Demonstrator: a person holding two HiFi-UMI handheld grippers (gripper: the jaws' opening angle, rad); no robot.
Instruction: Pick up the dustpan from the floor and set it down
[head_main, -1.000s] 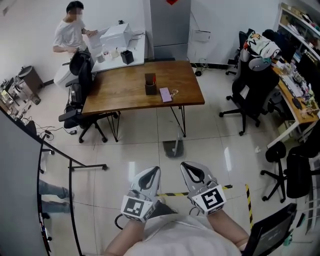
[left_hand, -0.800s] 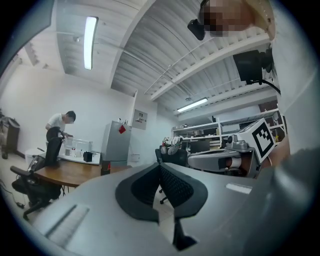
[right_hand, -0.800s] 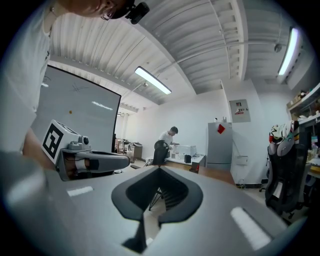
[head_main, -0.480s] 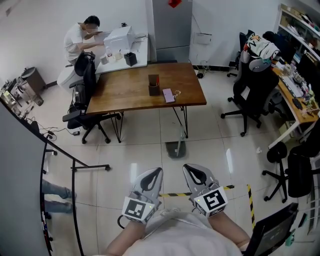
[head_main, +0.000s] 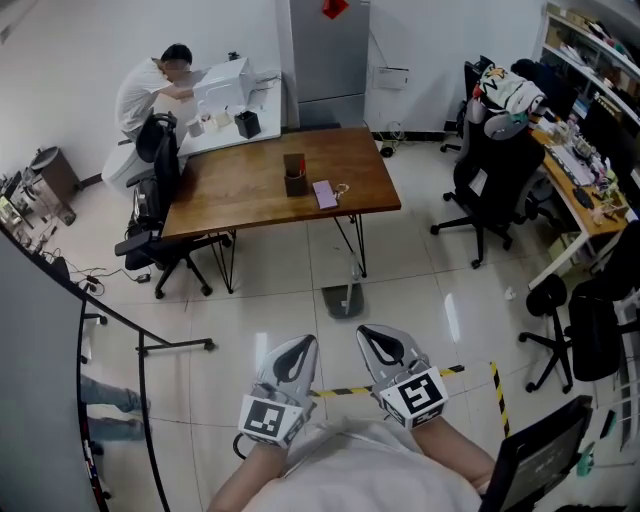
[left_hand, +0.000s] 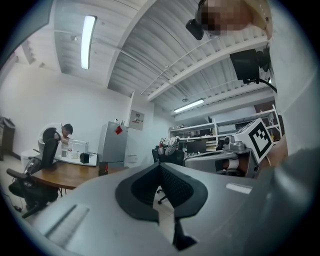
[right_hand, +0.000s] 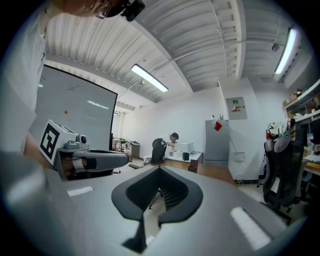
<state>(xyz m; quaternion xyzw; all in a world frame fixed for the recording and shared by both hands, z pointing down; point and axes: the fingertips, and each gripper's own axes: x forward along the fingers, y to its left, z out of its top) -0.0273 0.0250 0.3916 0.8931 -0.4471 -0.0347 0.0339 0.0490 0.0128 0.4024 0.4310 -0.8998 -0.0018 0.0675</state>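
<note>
The grey dustpan stands on the tiled floor with its handle upright, just in front of the wooden table's right legs. Both grippers are held close to my body, well short of the dustpan and pointing toward it. My left gripper has its tips together with nothing between them. My right gripper is likewise shut and empty, beside the left one. I cannot make out the dustpan in either gripper view.
A wooden table holds a dark box and a phone. Black office chairs flank it. A black railing runs at the left. Striped floor tape lies near my right gripper. A person leans over the far white desk.
Both grippers stay where they were, still shut. The person at the back has stepped right and bent over the white desk. My head view has shifted slightly.
</note>
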